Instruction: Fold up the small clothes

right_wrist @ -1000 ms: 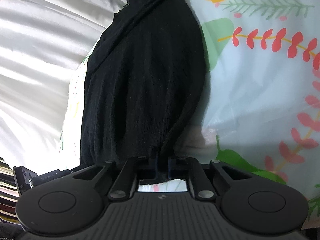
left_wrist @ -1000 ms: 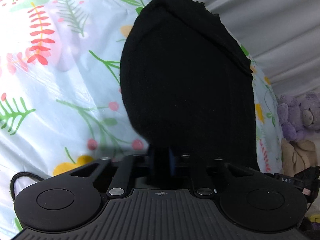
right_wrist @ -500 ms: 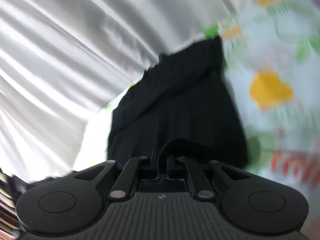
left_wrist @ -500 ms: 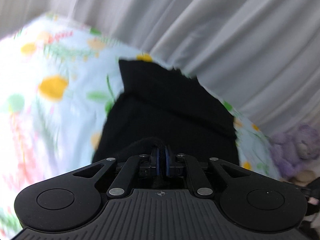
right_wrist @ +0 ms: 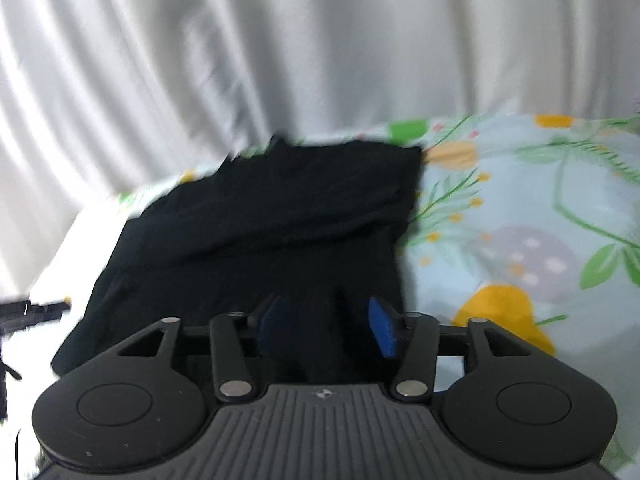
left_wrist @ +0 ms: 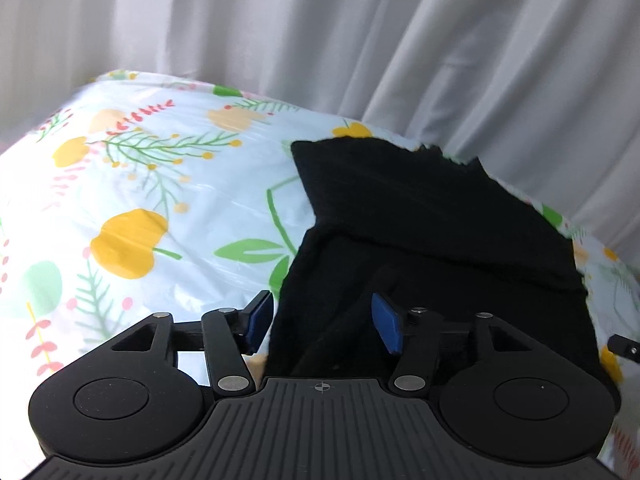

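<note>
A black knit garment (left_wrist: 432,232) lies folded over on the floral sheet (left_wrist: 160,208), with its near layer lying on the far one. It also shows in the right wrist view (right_wrist: 272,224). My left gripper (left_wrist: 323,322) is open, its blue pads (left_wrist: 386,324) apart, with the garment's near left edge lying loose between them. My right gripper (right_wrist: 326,322) is open too, over the garment's near right edge. Neither grips the cloth.
A grey-white curtain (left_wrist: 360,40) hangs behind the bed's far edge. The floral sheet (right_wrist: 520,220) stretches to either side of the garment. A black part of the other gripper (right_wrist: 32,310) shows at the left of the right wrist view.
Both grippers carried the garment's near edge forward over the far part, then opened and let it go. The garment now lies folded on the sheet.
</note>
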